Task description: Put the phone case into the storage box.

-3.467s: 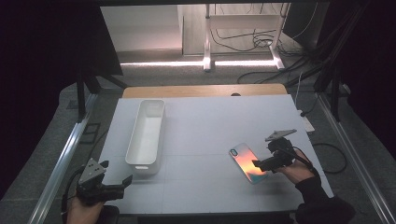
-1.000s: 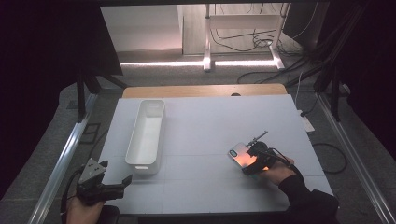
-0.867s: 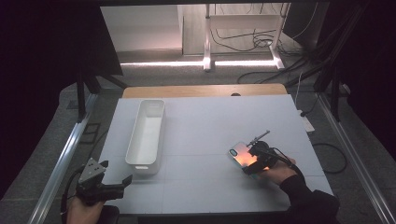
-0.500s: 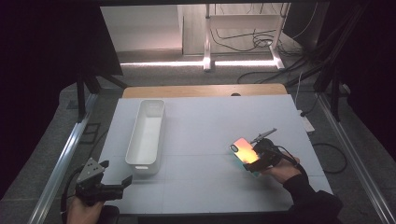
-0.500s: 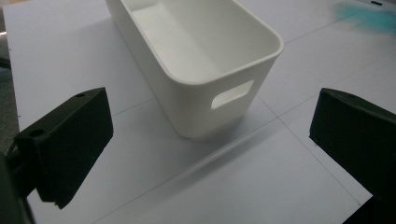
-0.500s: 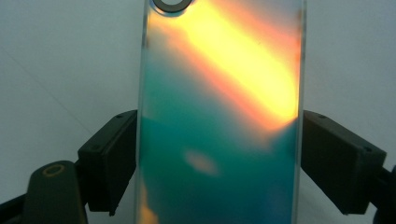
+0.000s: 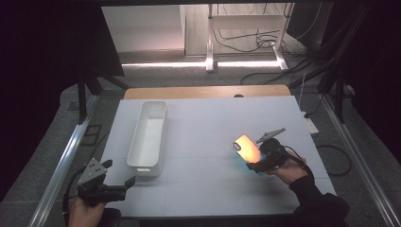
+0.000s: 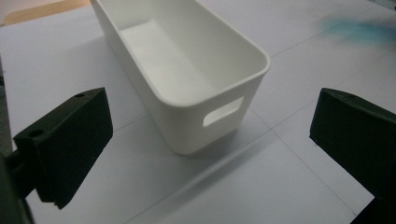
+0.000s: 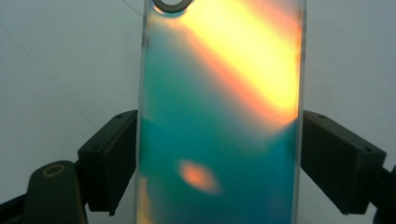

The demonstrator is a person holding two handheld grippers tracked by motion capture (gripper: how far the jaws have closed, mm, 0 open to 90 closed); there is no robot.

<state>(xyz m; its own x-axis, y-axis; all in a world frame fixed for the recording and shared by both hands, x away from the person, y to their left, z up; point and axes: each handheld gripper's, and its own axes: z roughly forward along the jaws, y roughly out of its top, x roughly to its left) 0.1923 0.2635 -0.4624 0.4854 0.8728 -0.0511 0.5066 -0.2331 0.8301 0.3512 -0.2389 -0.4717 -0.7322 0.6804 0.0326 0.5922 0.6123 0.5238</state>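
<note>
High view: right claw [image 7: 257, 158] clamped on iridescent phone case [image 7: 247, 147], lifted and tilted above right half of white table [image 7: 213, 118]; left claw [image 7: 118, 176] at near left corner, spread wide, just opened further, nothing between. White bin [image 7: 148, 135] along left side.

Left gripper view: jaws wide apart, bin [image 8: 187, 79] ahead with handle slot facing.

Right gripper view: phone case [image 9: 219, 116] gripped by both long edges, camera ring at top.

text: none legible | labels: none | brands: none | numbers: none | signs: none
</note>
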